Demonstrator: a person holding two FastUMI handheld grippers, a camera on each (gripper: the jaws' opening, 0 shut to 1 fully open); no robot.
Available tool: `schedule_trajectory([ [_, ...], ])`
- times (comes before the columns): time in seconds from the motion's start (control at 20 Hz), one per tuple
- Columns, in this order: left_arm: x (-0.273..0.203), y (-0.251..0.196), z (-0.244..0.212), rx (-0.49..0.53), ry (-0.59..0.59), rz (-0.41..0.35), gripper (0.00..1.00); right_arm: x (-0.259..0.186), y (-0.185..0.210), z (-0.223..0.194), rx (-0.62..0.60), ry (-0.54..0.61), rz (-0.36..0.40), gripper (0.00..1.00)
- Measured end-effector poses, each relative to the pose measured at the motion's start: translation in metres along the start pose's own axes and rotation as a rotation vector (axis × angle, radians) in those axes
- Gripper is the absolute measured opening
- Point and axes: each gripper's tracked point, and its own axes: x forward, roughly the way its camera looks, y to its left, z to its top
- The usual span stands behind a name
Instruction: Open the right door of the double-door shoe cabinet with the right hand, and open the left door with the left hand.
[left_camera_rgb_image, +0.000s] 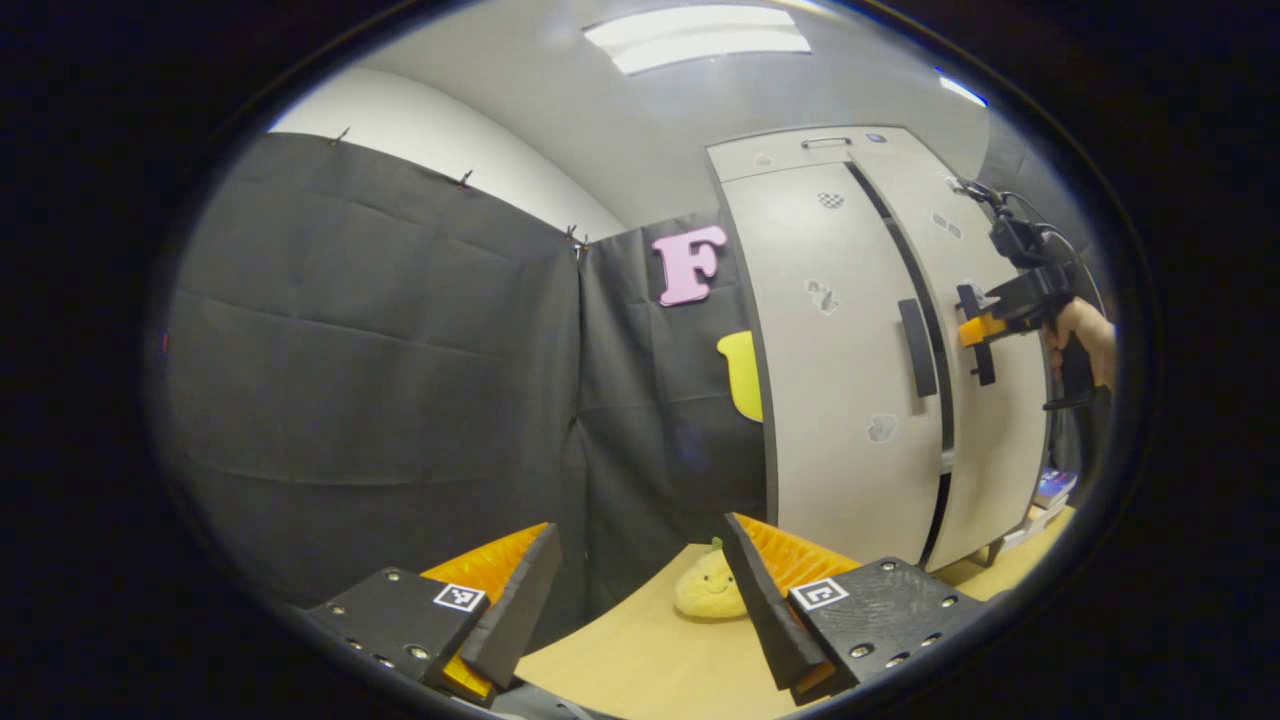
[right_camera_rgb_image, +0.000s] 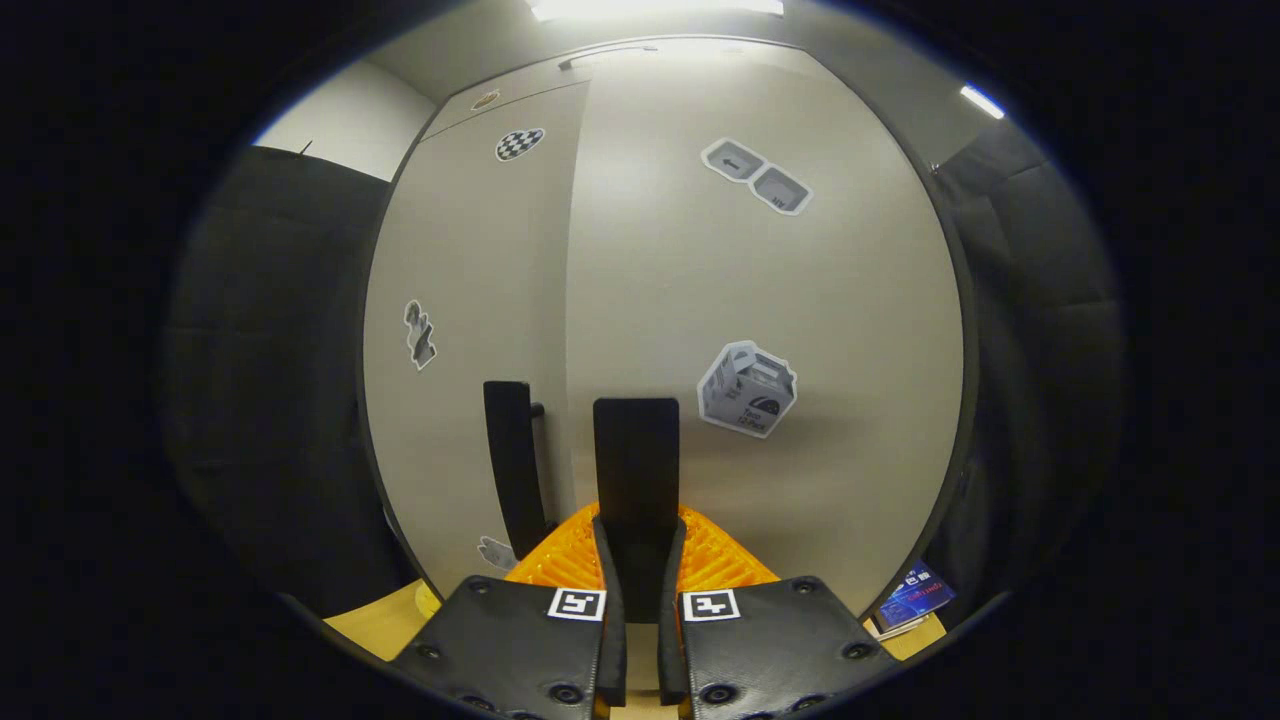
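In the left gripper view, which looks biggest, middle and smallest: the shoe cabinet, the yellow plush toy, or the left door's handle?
1. Shoe cabinet
2. Yellow plush toy
3. Left door handle
The last two look close; the toy sits nearer the camera, so their order is unsure.

In the left gripper view, the cabinet (left_camera_rgb_image: 880, 350) stands on the table (left_camera_rgb_image: 640, 660) at the right, against the cloth wall (left_camera_rgb_image: 370, 360). Its 2 doors meet at a middle seam with 1 handle on each side. The right gripper (left_camera_rgb_image: 975, 335) sits at the right handle (left_camera_rgb_image: 972, 310). A plush toy (left_camera_rgb_image: 708, 585) lies before the cabinet's left corner. Books (left_camera_rgb_image: 1050, 495) lie to its right.
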Motion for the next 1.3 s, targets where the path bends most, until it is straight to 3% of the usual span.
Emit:
schedule_trajectory([
  [0.45,-0.008,-0.026,0.017,0.019,-0.013,-0.01,0.93,-0.022,-0.005,0.002,-0.018,0.034,0.118,0.14],
  [0.8,-0.009,-0.068,0.023,0.014,-0.015,-0.059,0.94,-0.036,-0.013,0.0,-0.007,0.051,0.217,0.14],
  [1.3,-0.009,-0.144,0.026,-0.015,-0.01,-0.182,0.93,-0.056,-0.037,0.0,-0.021,0.044,0.256,0.14],
])
